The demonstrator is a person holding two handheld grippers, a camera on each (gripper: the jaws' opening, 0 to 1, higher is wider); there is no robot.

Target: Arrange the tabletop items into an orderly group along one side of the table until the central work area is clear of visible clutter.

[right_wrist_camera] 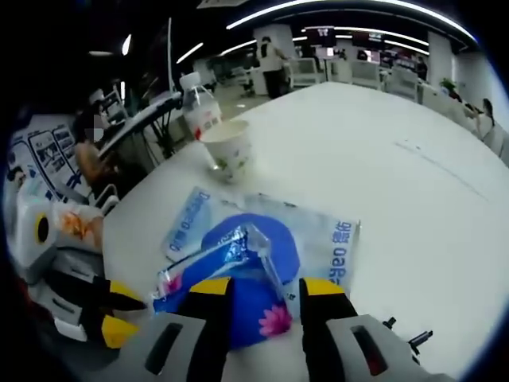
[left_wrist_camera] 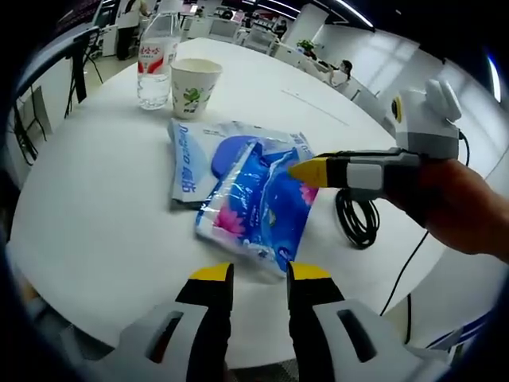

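- On the far left of the left gripper view, a clear water bottle (left_wrist_camera: 157,62) and a paper cup (left_wrist_camera: 194,86) stand touching or nearly so, near the far edge of the white surface (left_wrist_camera: 95,199), already grouped to one side.
- Moving right, a flat pale-blue wipes pack (left_wrist_camera: 199,159) lies on the surface with a glossy blue flowered packet (left_wrist_camera: 256,208) on top of it; the packet's long axis runs from your left hand-held gripper (left_wrist_camera: 260,274) away toward the cup.
- Your left hand-held gripper hangs just short of the packet's near end, jaws parted and holding nothing.
- Further right, your right hand-held gripper (left_wrist_camera: 306,169) reaches in from the side, its yellow tip at the packet's far right edge; a coiled black cable (left_wrist_camera: 358,216) lies beyond it.
- In the right gripper view, your right hand-held gripper (right_wrist_camera: 266,288) sits over the flowered packet (right_wrist_camera: 231,259) with jaws spread, one either side of its crinkled end, not yet clamped.
- The right one looks nearer to a grip; the likely carry is toward the paper cup (right_wrist_camera: 228,149) and bottle (right_wrist_camera: 200,107).
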